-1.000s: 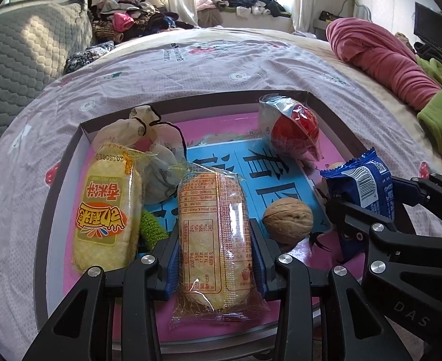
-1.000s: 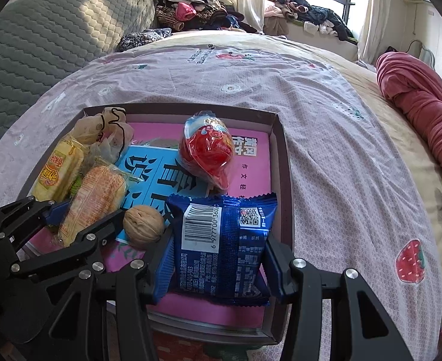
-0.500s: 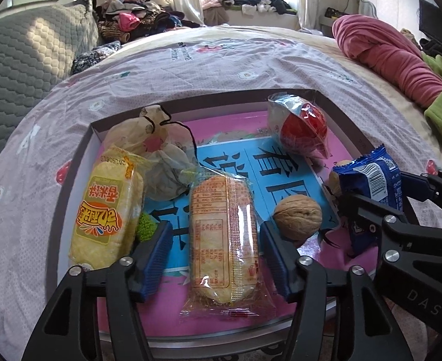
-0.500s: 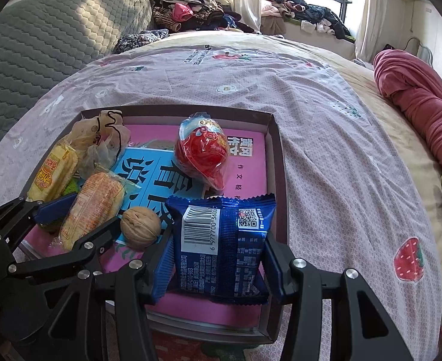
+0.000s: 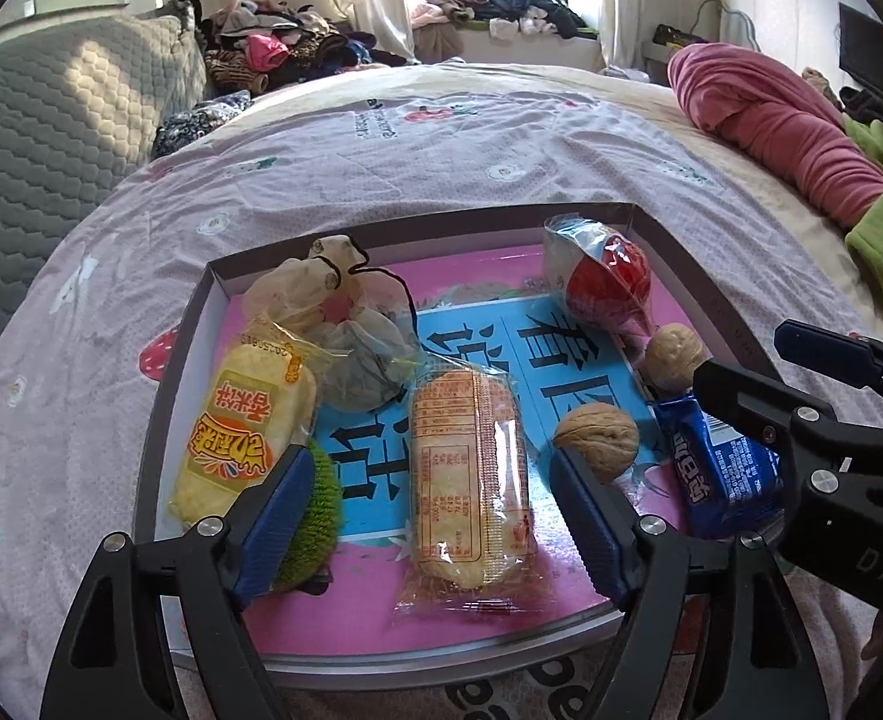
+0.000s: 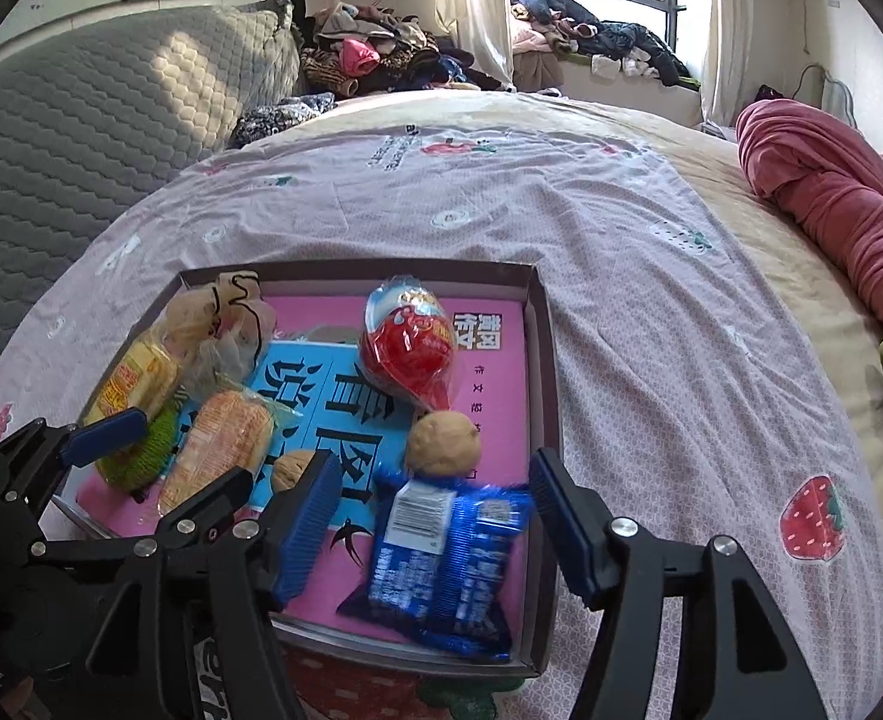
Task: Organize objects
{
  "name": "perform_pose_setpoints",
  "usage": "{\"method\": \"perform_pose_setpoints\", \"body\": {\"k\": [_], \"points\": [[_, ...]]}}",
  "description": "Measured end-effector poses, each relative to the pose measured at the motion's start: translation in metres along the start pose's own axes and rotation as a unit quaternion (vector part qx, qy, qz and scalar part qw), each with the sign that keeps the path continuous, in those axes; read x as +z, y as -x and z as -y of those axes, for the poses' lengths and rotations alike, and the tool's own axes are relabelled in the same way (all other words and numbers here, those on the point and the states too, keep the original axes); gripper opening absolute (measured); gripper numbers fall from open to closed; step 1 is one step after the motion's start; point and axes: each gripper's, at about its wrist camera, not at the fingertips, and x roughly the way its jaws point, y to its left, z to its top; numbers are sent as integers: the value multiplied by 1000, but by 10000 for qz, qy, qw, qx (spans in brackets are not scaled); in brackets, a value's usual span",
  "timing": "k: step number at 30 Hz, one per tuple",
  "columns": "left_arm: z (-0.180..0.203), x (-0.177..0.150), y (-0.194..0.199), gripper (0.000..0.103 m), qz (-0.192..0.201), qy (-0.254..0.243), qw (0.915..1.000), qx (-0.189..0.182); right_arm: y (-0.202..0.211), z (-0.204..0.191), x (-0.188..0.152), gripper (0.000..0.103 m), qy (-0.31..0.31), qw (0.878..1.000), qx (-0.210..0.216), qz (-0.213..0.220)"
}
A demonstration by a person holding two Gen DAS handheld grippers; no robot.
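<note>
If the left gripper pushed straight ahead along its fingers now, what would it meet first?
Most likely the clear-wrapped cracker pack lying between the opening fingers of the left gripper, then the box floor beneath it; exact depth is uncertain.

Looking down along the right claw [image 6: 435,525], jaws opening around a blue snack packet [image 6: 441,564] lying loose in the near corner of a shallow tray [image 6: 546,396] on the bed [image 6: 561,210]. Just beyond the packet, a walnut [image 6: 444,443]; behind that, a red wrapped toy egg [image 6: 408,348]. Further left, a second walnut [image 6: 291,468], an orange cracker pack [image 6: 225,444], a green scrubber [image 6: 141,450], a yellow snack pack [image 6: 138,381] and a drawstring pouch [image 6: 225,324]. At the lower left, the left claw [image 6: 159,456], over the tray's edge.
</note>
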Motion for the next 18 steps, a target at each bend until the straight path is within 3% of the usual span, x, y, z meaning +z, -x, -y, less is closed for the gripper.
{"method": "perform_pose_setpoints", "body": {"k": [8,12,18], "points": [[-4,3,14,85,172,32,9998,82,11,3,3,71,-70,9998,-40,203],[-6,5,21,94,267,66,9996,115,20,2,6,75,-83,9992,-28,384],[-14,8,34,94,382,163,9991,117,46,-1,11,81,-99,9968,54,796]]}}
